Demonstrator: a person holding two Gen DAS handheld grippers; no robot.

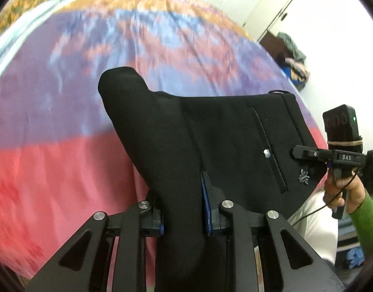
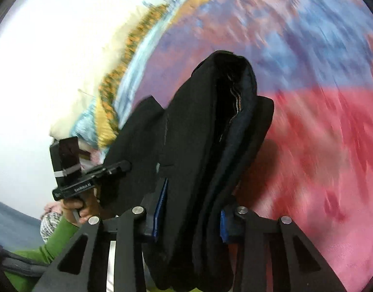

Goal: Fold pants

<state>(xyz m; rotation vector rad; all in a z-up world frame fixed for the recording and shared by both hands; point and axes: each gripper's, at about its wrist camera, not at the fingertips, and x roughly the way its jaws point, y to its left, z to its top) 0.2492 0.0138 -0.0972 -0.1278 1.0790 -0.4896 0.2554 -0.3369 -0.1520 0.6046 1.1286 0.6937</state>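
Black pants (image 1: 230, 141) are folded into a thick bundle and held up over the bed between both grippers. My left gripper (image 1: 184, 209) is shut on the bundle's left part, with fabric bulging between the blue pads. The back pocket with a silver button (image 1: 266, 152) and a small emblem faces the left wrist camera. My right gripper (image 2: 188, 216) is shut on the waistband end (image 2: 210, 146), several layers thick. Each gripper shows in the other's view: the right one (image 1: 305, 153) clamps the pants' right edge, the left one (image 2: 118, 168) clamps the far edge.
A bedspread (image 1: 64, 133) in pink, purple, blue and orange lies under the pants. A patterned pillow (image 2: 128, 56) lies at the head end. White walls, a door (image 1: 281, 7) and a pile of clothes (image 1: 293, 56) stand beyond the bed.
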